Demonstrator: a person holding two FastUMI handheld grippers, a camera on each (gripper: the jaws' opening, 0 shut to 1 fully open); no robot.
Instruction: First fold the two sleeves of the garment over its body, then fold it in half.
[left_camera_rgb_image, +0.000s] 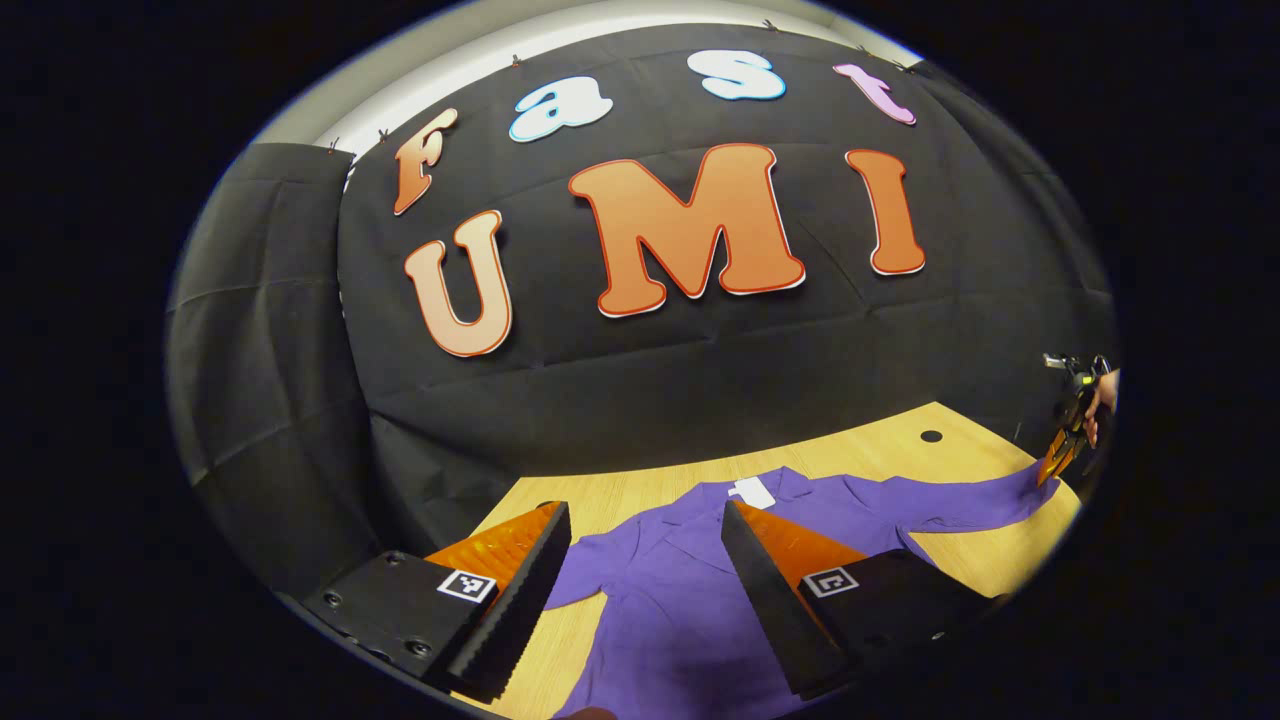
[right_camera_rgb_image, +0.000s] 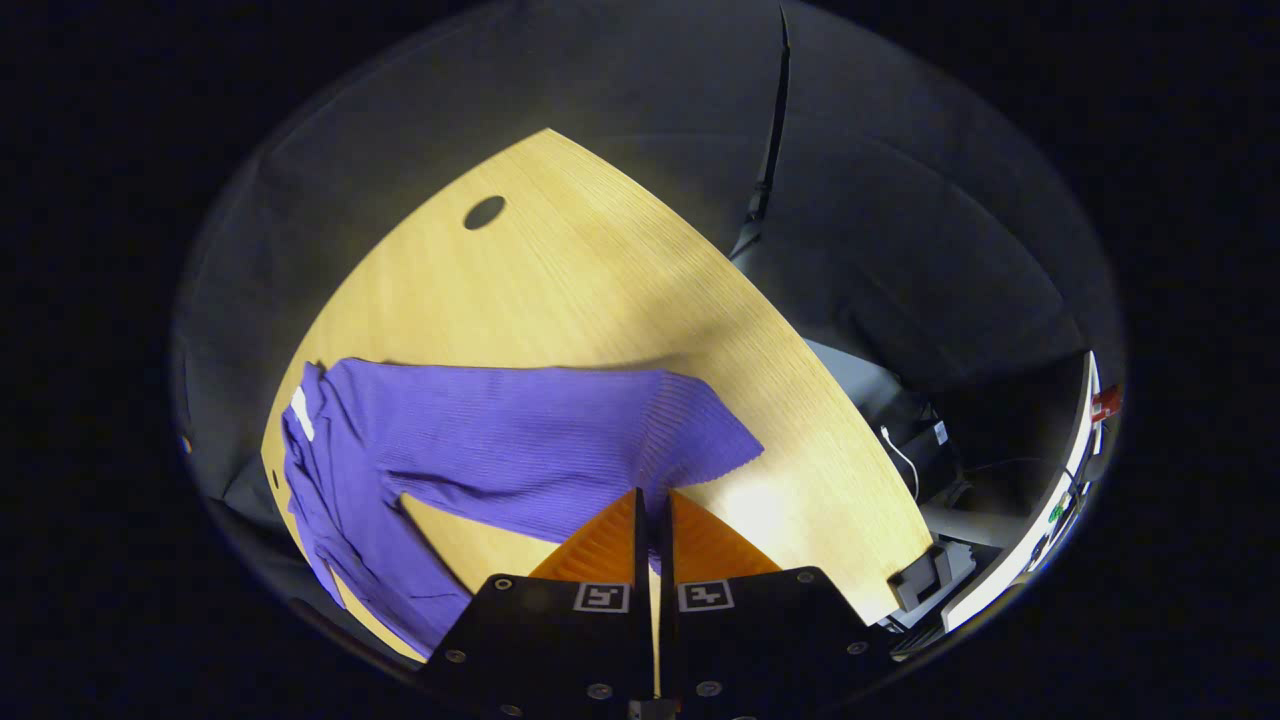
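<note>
ribbed knit cloth garment (right_camera_rgb_image: 520, 440) on matt, fine-grained wood table (right_camera_rgb_image: 600, 270)

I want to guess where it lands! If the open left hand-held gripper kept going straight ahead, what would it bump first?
Probably the purple garment on the table: the left hand-held gripper points over its body, jaws open. Depth is unclear, so it could pass above towards the booth wall.

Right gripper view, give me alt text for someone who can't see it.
The right gripper, fingers closed together, pinches the cuff end of a purple knit sweater's sleeve stretched across a light wooden table. The sweater's body lies bunched at the left, and the table has a small dark hole.
</note>
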